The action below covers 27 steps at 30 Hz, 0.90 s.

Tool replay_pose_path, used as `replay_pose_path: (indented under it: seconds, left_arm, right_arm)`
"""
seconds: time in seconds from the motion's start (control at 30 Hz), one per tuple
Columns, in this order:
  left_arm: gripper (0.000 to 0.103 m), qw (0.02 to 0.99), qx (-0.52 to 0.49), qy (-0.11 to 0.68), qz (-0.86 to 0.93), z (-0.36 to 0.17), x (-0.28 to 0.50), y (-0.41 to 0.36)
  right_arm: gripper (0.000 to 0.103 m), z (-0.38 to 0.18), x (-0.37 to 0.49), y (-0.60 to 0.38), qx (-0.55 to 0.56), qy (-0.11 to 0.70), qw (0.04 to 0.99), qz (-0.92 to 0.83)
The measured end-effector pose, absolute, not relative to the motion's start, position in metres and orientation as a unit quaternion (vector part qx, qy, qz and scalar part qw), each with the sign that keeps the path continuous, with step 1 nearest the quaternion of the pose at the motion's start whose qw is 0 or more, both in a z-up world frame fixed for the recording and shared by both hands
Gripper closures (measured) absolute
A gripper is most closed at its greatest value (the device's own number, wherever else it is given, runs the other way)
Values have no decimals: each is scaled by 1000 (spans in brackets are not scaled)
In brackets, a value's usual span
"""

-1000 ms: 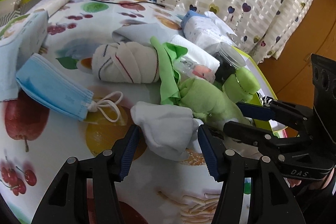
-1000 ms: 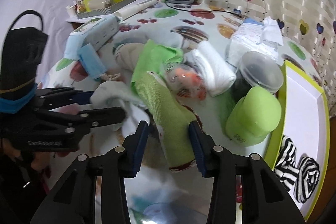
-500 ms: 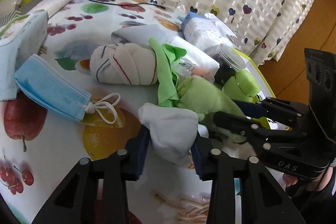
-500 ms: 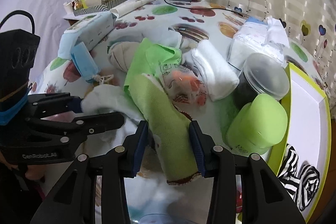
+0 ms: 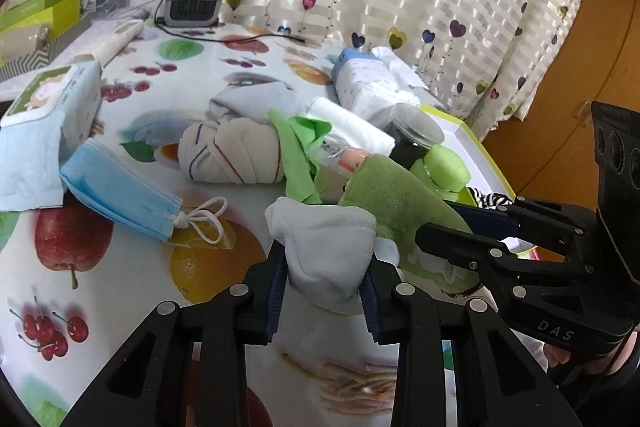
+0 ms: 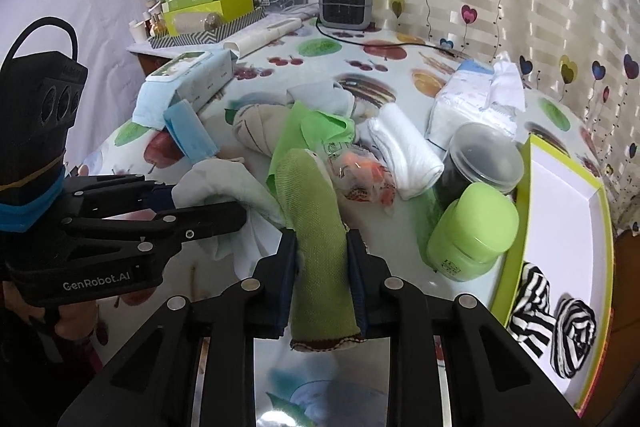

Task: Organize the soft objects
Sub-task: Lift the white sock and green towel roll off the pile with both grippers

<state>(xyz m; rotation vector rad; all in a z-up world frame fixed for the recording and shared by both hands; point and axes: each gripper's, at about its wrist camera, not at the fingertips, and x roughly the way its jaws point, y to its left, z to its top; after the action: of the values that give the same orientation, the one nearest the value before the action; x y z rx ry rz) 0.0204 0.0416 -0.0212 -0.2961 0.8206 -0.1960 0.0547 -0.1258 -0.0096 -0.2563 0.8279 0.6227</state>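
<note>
while both grippers angle down over the table [image 5: 120, 279], the left gripper [image 5: 325, 269] is closing, pads pinching the white sock [image 5: 326, 251]; the right gripper [image 6: 322, 277] is closing on the green sock [image 6: 316, 227]. a second ago both stood wider with the socks loose between the jaws; now both socks look slightly raised, side by side.

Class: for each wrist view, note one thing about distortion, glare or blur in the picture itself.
Left wrist view: fisheye bends the curtain and darkens the corners. Right wrist view: glare on the tablecloth beneath the right hand-held gripper blurs its print; the tray rim curves.
</note>
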Motion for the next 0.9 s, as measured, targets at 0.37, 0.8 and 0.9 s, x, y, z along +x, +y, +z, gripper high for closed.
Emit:
replay_pose_path:
  seconds: [0.37,0.8,0.9]
  left_arm:
    - [72,913,-131,374,-98,-2,7,34]
    - [72,921,-123,356,-96,13,1,33]
    - [72,922,-121,353,-98,16,1,30]
  right_arm:
    - [77,7,35,-135,-121,370,875,288]
    - [77,21,24,-141,-117,347,886,283]
    - [77,23,23,-144,-113,342,889,281]
